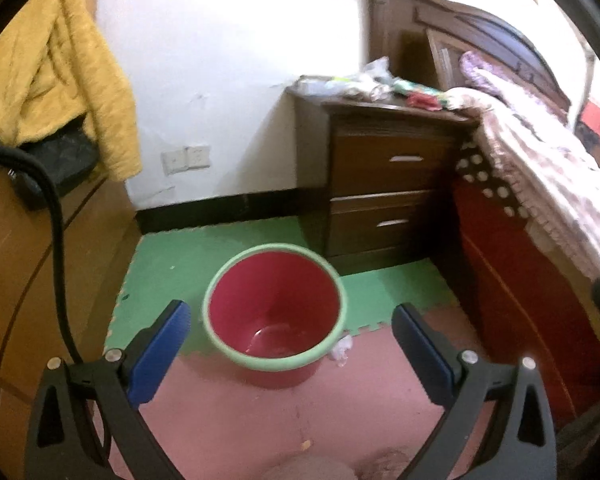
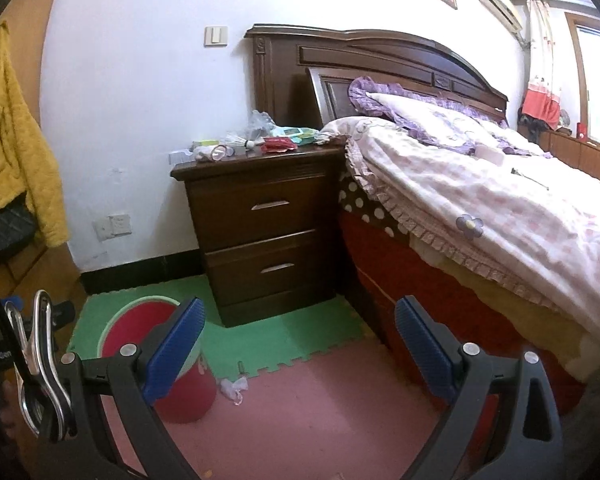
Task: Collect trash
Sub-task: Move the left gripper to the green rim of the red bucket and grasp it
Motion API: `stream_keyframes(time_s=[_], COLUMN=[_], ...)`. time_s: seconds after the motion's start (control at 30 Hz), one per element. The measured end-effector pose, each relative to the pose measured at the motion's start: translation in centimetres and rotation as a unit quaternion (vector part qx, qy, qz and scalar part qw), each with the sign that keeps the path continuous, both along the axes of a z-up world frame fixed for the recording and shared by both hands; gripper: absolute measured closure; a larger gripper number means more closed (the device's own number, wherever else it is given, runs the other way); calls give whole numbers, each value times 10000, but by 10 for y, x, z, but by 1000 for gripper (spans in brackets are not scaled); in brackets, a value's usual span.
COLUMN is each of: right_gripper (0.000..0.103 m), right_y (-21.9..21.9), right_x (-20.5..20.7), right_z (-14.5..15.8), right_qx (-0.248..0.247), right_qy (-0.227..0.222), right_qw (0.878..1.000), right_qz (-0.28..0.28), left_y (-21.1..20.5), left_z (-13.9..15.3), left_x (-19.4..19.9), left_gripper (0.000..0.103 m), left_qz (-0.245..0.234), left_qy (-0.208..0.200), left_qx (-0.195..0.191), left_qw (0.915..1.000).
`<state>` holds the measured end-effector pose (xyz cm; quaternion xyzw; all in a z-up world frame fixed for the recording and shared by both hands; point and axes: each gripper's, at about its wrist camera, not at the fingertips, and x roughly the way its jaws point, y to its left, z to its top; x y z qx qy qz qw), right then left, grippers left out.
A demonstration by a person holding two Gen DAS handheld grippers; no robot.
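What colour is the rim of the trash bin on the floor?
Light green, around a red bin. It shows best in the left wrist view.

— What can't you make out on the nightstand [image 2: 259, 200]?
— The heap [image 2: 255, 140] along its back edge: wrappers and plastic, too small and jumbled to name.
— And the bin [image 2: 139, 320]?
— The blue finger [image 2: 175, 352] covers part of it in the right view.
— The scrap [image 1: 342, 350] on the floor?
— Blurred, half behind the bin.
— The bed [image 2: 480, 220]?
— Cut off at the right edge.
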<state>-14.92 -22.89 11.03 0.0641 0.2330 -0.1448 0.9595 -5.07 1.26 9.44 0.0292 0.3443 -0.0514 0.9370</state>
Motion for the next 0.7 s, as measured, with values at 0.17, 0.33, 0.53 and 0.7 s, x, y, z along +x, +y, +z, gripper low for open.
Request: stream_keyframes(time_s=[0.17, 0.33, 0.53, 0.7], right_gripper=[5, 5, 5, 5], right_y=[9, 17, 18, 22], right_x=[13, 34, 55, 73], right_z=[-9, -18, -31, -50], right_qx=[96, 2, 74, -24], right_qy=[46, 236, 339, 653], right_qw=[9997, 9989, 9982, 9962], right_qz=[209, 404, 497, 584], left_y=[25, 44, 59, 66], left_z=[-26, -54, -101, -138], left_x=[24, 52, 83, 106], left_gripper=[1, 1, 1, 4], left_qz=[474, 846, 1102, 1145], left_qy=[356, 718, 1120, 1551], left_qx=[68, 102, 215, 164], left_qw=[9982, 9938, 9873, 9811])
